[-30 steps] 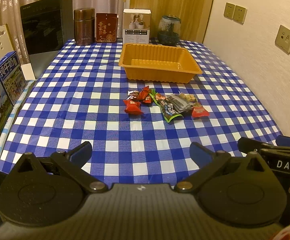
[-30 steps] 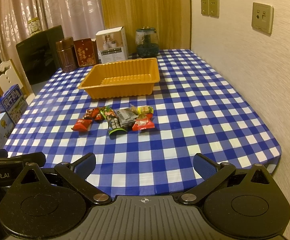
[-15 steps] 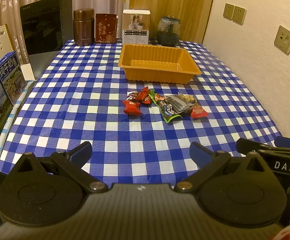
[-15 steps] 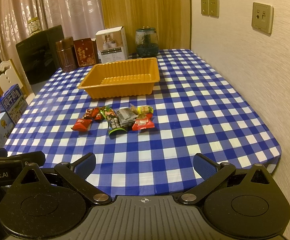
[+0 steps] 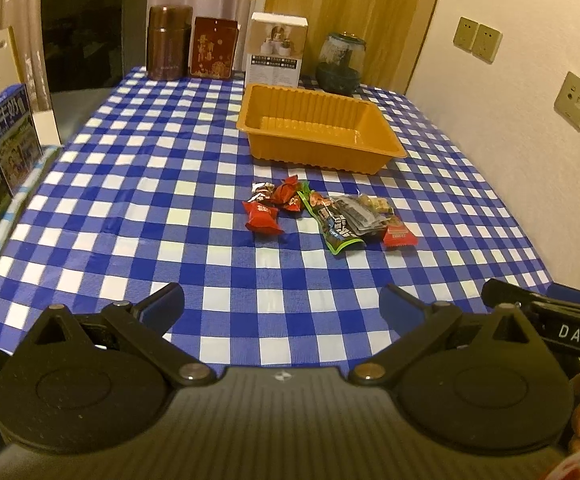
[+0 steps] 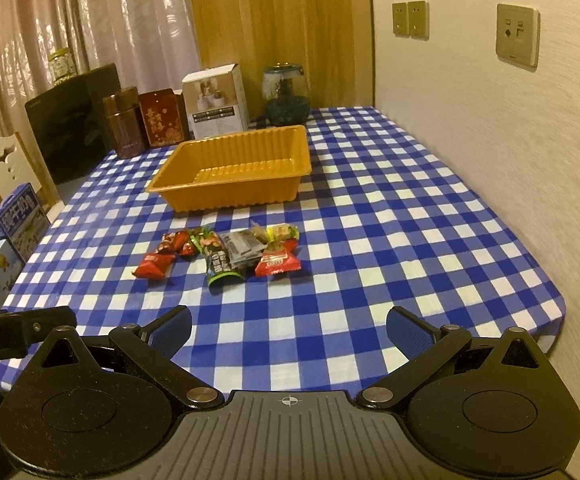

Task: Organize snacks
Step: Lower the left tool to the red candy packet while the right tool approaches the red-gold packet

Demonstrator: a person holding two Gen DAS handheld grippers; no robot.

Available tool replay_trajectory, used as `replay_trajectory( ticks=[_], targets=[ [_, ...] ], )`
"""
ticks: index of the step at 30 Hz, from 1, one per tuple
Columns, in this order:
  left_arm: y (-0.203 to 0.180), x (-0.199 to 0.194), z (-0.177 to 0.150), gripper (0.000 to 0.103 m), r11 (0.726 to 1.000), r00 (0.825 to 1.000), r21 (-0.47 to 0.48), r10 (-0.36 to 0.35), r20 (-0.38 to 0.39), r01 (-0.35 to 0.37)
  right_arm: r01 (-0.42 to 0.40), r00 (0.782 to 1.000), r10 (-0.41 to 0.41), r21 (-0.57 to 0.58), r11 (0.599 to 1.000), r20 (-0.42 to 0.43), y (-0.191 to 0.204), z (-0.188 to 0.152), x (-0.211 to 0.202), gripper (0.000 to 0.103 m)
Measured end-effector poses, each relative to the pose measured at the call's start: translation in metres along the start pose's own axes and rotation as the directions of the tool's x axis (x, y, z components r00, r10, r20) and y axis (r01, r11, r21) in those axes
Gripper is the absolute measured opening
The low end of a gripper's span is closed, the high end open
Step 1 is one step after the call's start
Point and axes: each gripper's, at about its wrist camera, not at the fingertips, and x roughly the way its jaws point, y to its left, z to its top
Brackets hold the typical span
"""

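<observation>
Since a second ago almost nothing has moved: my left tongs (image 5: 282, 308) have crept slightly forward, so the tray and the snacks sit a touch nearer the middle of that view, and my right tongs (image 6: 288, 330) have held their place. From the left view I see the orange tray (image 5: 386, 148) standing empty on the blue checked tablecloth (image 5: 150, 208), with the pile of snacks (image 5: 326, 214) lying just in front of it: a red packet (image 5: 262, 218) on the left end, a dark packet with a green edge (image 5: 340, 230) in the middle, another red packet (image 5: 398, 236) at the right end. Only this view shows the side of my right tongs, at the right edge. Behind the tray stand a brown tin (image 5: 169, 48), a red box (image 5: 213, 48), a white box (image 5: 276, 54) and a glass jar (image 5: 341, 62). My left tongs are spread wide, holding nothing, touching nothing, well short of the snacks. From the right view the tray (image 6: 178, 190) and snacks (image 6: 226, 254) lie ahead and slightly left, the snacks near the tray but apart from it. Only here does the near right corner of the table show, where the cloth (image 6: 430, 240) drops over the edge, and a jar on the black cabinet. My right tongs are likewise spread wide and empty, hanging over the near edge of the table.
</observation>
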Motion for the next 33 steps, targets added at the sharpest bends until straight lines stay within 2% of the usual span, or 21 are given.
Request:
replay_trajectory(
  ticks=[9, 14, 21, 22, 24, 28, 33],
  targets=[
    [0.018, 0.041, 0.012, 0.103, 1.000, 1.000, -0.014, 0.011, 0.007, -0.011, -0.008, 1.000, 0.008, 0.021, 1.000, 0.000, -0.005, 0.011, 0.039, 0.102],
    [0.023, 0.069, 0.023, 0.102, 1.000, 1.000, 0.012, 0.022, 0.010, -0.022, -0.006, 1.000, 0.006, 0.024, 1.000, -0.008, -0.005, 0.021, 0.068, 0.102],
    [0.026, 0.110, 0.035, 0.096, 0.999, 1.000, 0.043, 0.017, 0.000, -0.017, -0.004, 1.000, 0.005, 0.027, 1.000, -0.023, -0.010, 0.032, 0.113, 0.102],
    [0.026, 0.115, 0.036, 0.096, 0.999, 1.000, 0.049, 0.018, -0.001, -0.018, -0.006, 1.000, 0.006, 0.027, 1.000, -0.027, -0.010, 0.034, 0.120, 0.100],
    [0.025, 0.125, 0.038, 0.095, 0.998, 1.000, 0.060, 0.022, 0.001, -0.022, -0.014, 0.999, 0.015, 0.031, 0.999, -0.039, -0.011, 0.037, 0.133, 0.088],
    [0.024, 0.144, 0.042, 0.093, 0.998, 1.000, 0.063, 0.015, -0.008, -0.014, -0.026, 0.998, 0.027, 0.023, 0.999, -0.050, -0.012, 0.040, 0.154, 0.085],
    [0.021, 0.164, 0.044, 0.084, 0.997, 1.000, 0.080, 0.005, -0.023, -0.003, -0.022, 0.997, 0.020, -0.026, 0.999, -0.080, -0.007, 0.040, 0.175, 0.073]
  ],
)
